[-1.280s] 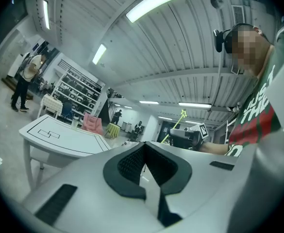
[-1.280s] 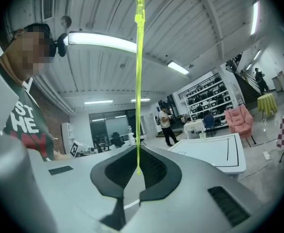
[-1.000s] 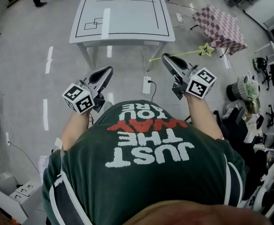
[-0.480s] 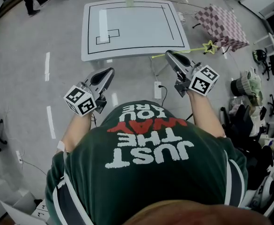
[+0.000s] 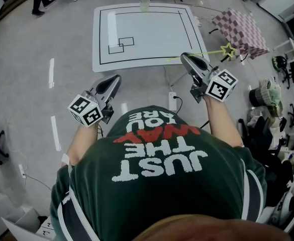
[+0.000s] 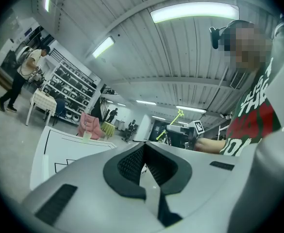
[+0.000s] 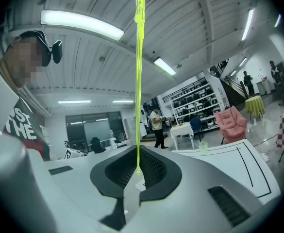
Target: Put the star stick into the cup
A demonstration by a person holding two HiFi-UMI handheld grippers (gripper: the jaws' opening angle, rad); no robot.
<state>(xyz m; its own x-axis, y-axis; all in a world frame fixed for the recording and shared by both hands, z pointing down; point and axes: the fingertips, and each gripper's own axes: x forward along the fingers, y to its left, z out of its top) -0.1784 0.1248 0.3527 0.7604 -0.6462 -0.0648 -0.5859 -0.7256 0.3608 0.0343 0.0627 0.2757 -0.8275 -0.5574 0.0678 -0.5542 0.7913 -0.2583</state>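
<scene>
White table (image 5: 147, 34) ahead, cup (image 5: 144, 5) on its far edge.
My right gripper (image 5: 185, 56) pinches the star stick (image 5: 207, 53), shaft pointing two o'clock; the cup lies at eleven.

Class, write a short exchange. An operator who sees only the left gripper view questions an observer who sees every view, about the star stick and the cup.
Operator: Does the right gripper really hold the stick?
Observer: Yes. The right gripper is shut on the stick's bare end.
Operator: Where is the star?
Observer: In the head view the star shows beyond the table's right edge, towards a checked cloth.
Operator: And the cup?
Observer: The cup stands about midway along the table's far edge.
</scene>
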